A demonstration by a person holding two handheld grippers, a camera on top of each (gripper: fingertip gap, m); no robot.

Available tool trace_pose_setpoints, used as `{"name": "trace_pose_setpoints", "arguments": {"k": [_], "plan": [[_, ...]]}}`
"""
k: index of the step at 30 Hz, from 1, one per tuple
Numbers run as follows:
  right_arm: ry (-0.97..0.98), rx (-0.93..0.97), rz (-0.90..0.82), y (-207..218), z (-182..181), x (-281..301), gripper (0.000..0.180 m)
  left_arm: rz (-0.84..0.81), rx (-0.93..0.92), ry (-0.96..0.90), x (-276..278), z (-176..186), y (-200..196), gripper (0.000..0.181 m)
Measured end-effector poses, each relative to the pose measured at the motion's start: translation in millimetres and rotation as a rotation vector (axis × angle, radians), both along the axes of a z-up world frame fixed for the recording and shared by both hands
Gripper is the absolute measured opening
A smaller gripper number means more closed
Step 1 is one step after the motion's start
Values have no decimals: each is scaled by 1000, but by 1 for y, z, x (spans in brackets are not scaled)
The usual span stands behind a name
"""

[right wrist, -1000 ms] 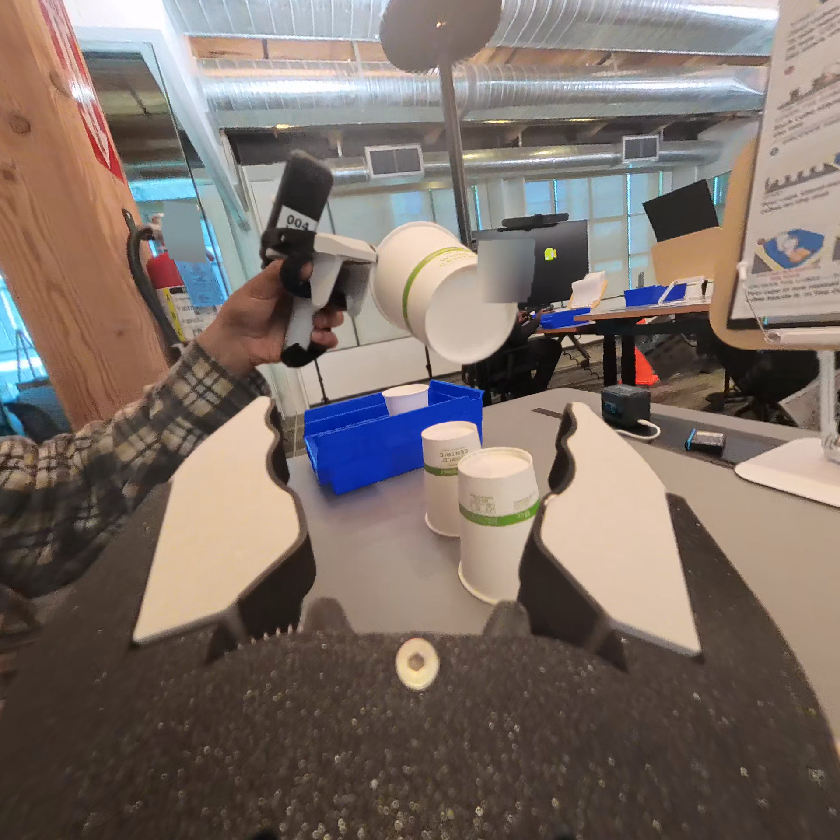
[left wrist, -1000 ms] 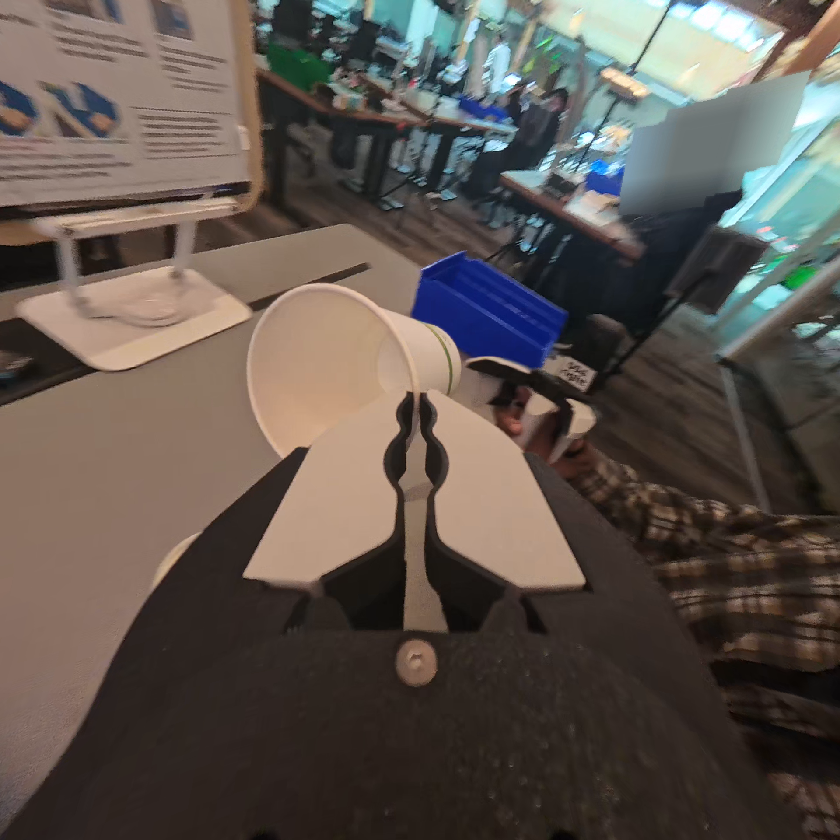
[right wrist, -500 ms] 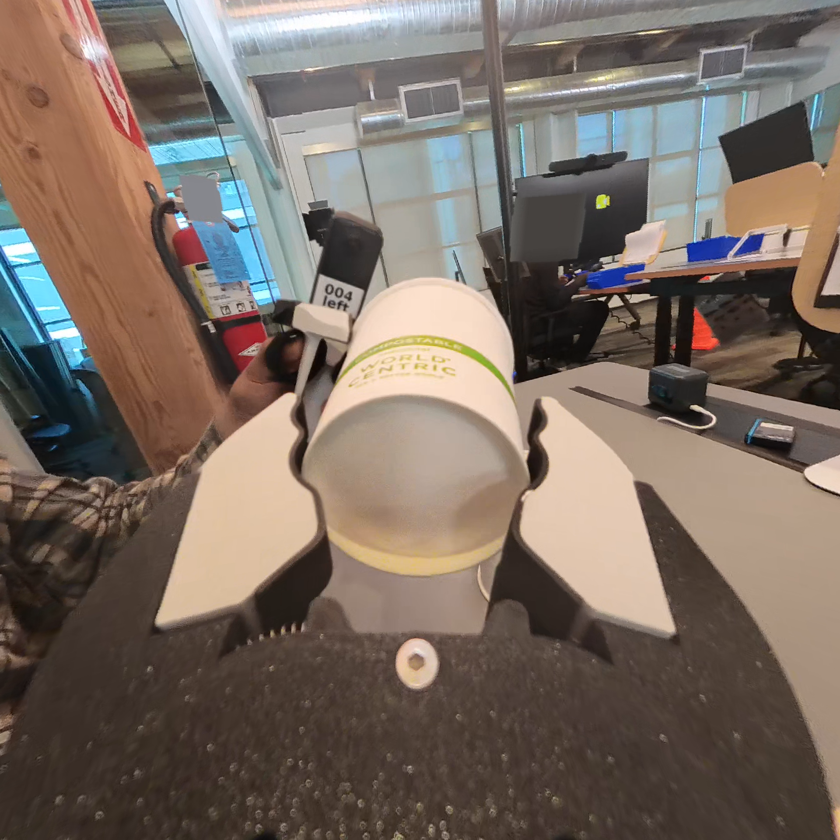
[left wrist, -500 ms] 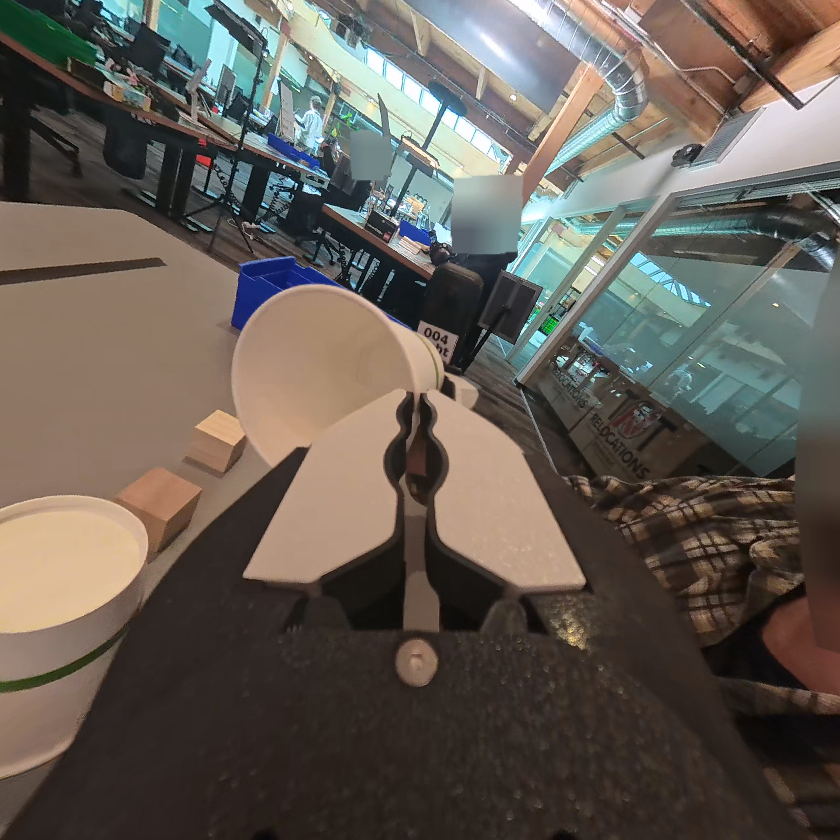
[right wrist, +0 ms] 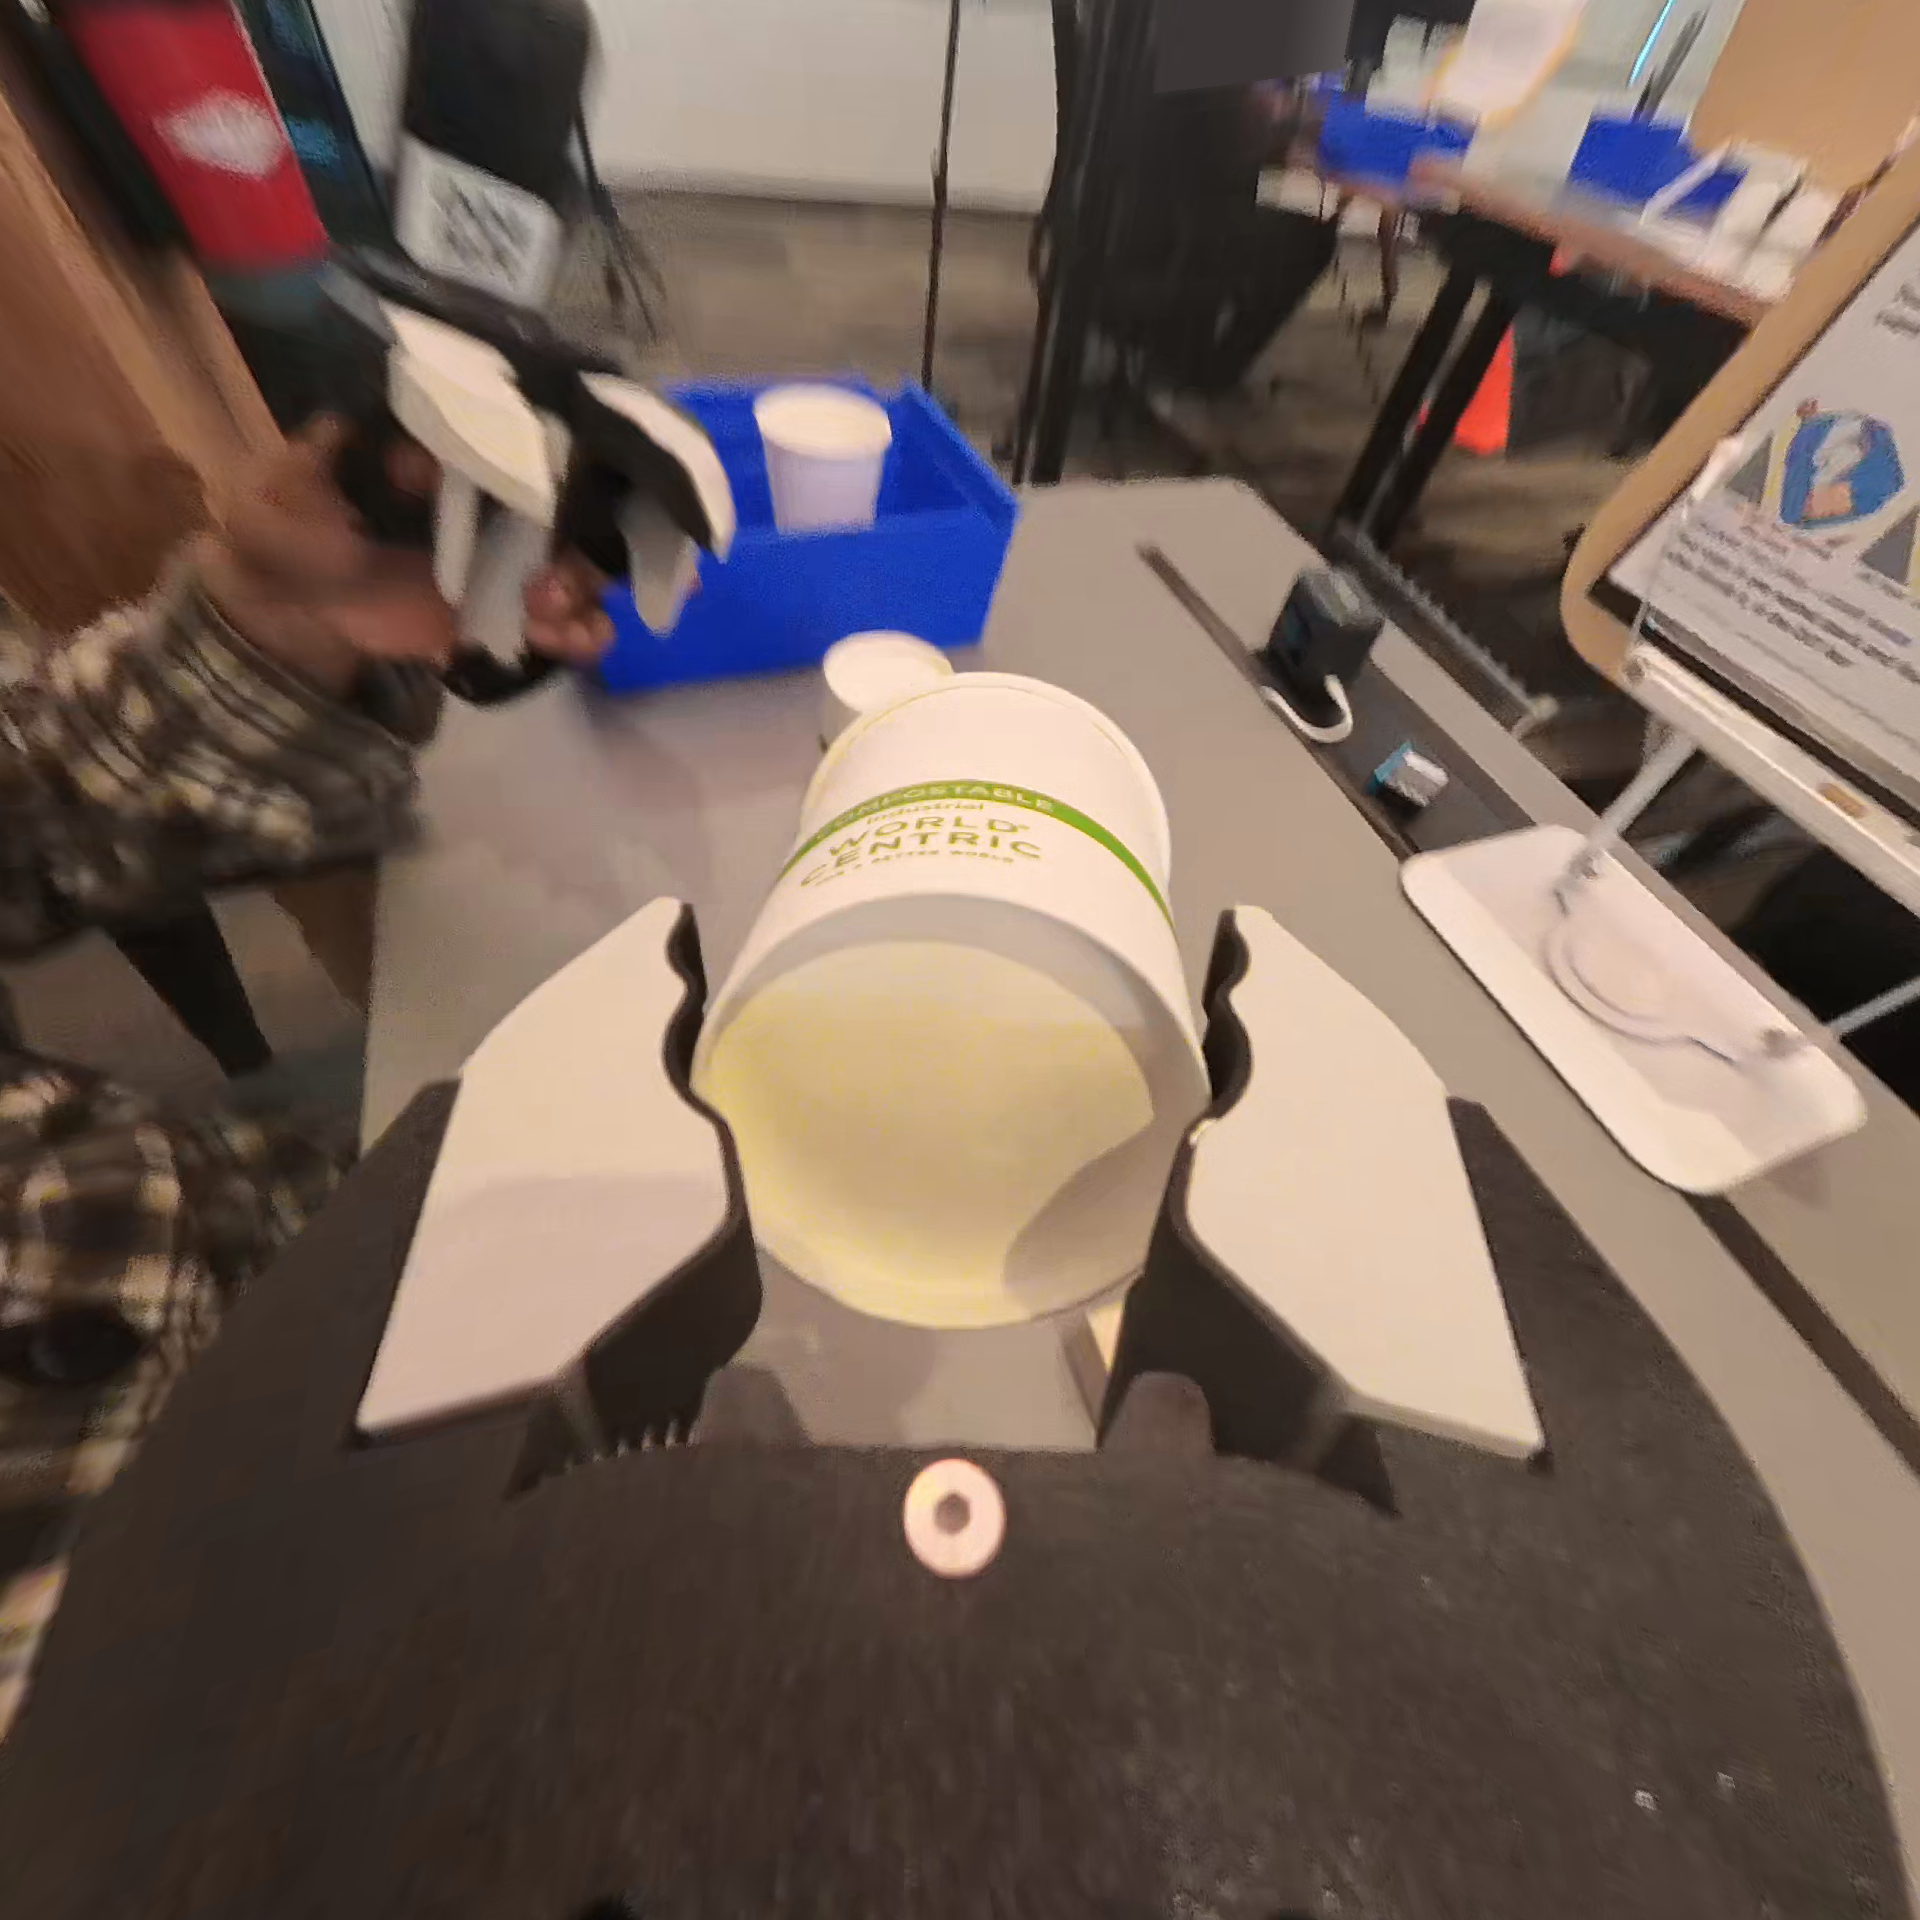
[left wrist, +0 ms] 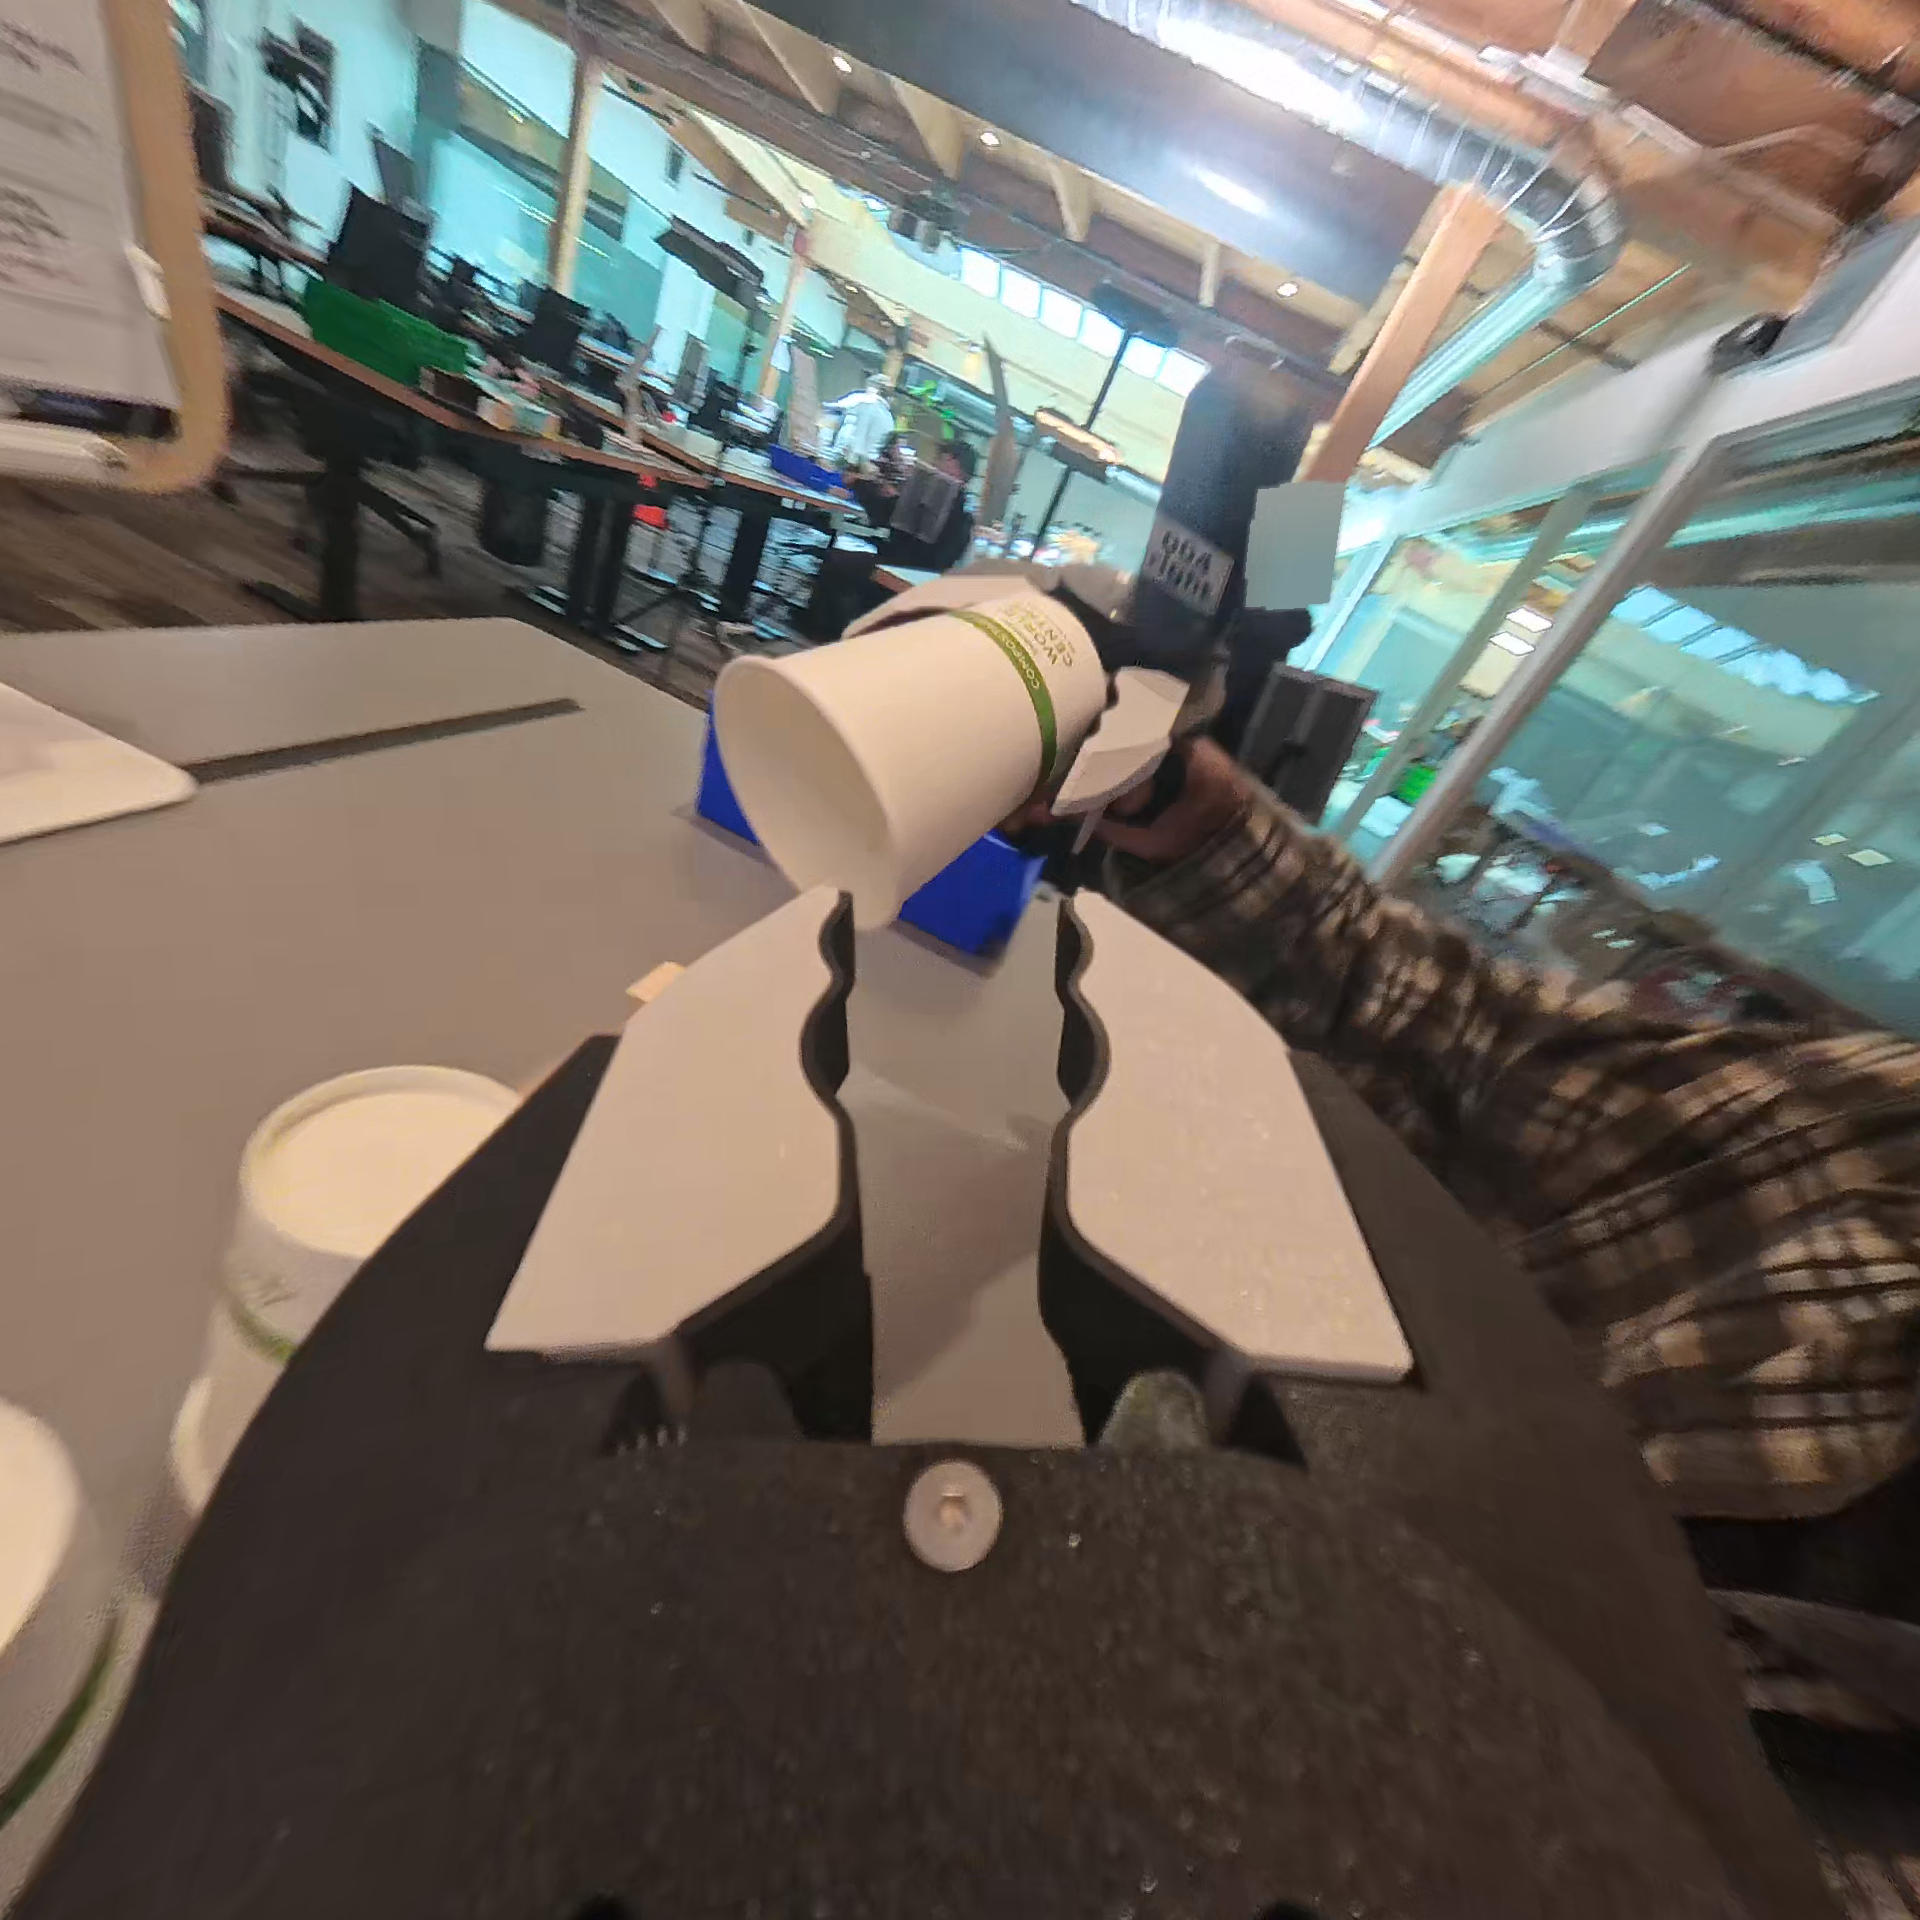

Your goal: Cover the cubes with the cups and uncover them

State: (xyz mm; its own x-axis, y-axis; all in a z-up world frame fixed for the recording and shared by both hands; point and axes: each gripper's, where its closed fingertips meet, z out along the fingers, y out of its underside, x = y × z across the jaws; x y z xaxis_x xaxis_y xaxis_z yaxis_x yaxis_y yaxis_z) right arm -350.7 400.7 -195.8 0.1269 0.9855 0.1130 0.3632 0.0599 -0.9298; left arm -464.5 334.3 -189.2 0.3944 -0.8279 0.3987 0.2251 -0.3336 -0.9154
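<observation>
A white paper cup with a green band [right wrist: 966, 997] lies on its side in the right gripper [right wrist: 951, 1039], clamped across its base end with its long axis pointing straight ahead along the fingers, the bottom facing the camera and the open mouth aimed out over the grey surface [right wrist: 1143, 582]. The left gripper [left wrist: 951, 997] stands empty, its jaws parted to a middling gap, just short of the cup's rim and lower than it, so the cup's mouth tips down toward it. Two more cups sit upside down on the surface by the left gripper: one [left wrist: 343, 1174] in plain sight, another [left wrist: 42, 1621] cut off at the frame's edge. A further cup [right wrist: 826, 457] stands in the blue bin [right wrist: 894, 592] at the far edge. No cube is plainly visible; only a pale sliver [left wrist: 655, 982] shows beside the left fingers, too small to name. By the look of it, the right hand is the one placed to act, and the cup must swing from lying level to mouth-down before it can cover anything. A clipboard stand [right wrist: 1621, 997] waits off to the right.
</observation>
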Motion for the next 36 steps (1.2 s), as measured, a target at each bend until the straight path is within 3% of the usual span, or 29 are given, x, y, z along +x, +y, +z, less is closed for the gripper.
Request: {"name": "trace_pose_setpoints", "arguments": {"k": [7,15,25,36], "plan": [[-434,56,11,27,-13,4,92,165,131,219,-23,5,-17,37],[-792,32,107,45,-74,-9,92,299,167,289,-56,9,-15,43],[-936,-26,212,53,-132,-37,92,394,195,253,-98,20,-13,46],[-1044,-68,266,49,-176,-39,92,423,204,276,-108,16,-8,44]]}}
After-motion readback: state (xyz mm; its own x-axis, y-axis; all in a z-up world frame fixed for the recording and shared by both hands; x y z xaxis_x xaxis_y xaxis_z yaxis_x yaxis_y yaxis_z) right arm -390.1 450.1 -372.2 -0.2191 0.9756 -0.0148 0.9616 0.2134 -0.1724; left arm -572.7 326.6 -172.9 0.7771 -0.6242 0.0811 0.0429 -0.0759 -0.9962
